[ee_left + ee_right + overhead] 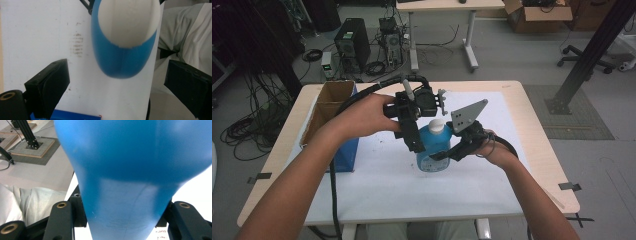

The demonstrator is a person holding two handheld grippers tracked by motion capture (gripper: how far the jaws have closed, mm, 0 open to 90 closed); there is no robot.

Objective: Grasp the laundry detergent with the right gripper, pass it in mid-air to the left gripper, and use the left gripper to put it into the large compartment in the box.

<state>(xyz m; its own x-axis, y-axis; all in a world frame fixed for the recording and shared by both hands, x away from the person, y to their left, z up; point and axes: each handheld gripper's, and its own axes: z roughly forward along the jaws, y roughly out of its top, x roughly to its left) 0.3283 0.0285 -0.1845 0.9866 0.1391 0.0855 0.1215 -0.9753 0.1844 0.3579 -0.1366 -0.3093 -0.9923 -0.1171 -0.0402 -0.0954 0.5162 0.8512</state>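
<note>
- The blue bottle (433, 147) stands upright at the centre of the high view, on the white table (377, 190).
- The right gripper (451, 152) comes in low from the right, wrist bent inward, jaws clamped on the bottle's body.
- The left gripper (414, 137) hangs pointing down over the bottle's white cap (128, 21), jaws spread wide apart and touching nothing.
- A cardboard box (329, 107) sits at left.

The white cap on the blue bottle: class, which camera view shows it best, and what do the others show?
The left gripper view: the white cap sits large and close, seen from above. The high view shows it small atop the blue bottle. The right gripper view gives the bottle's blue body.
</note>
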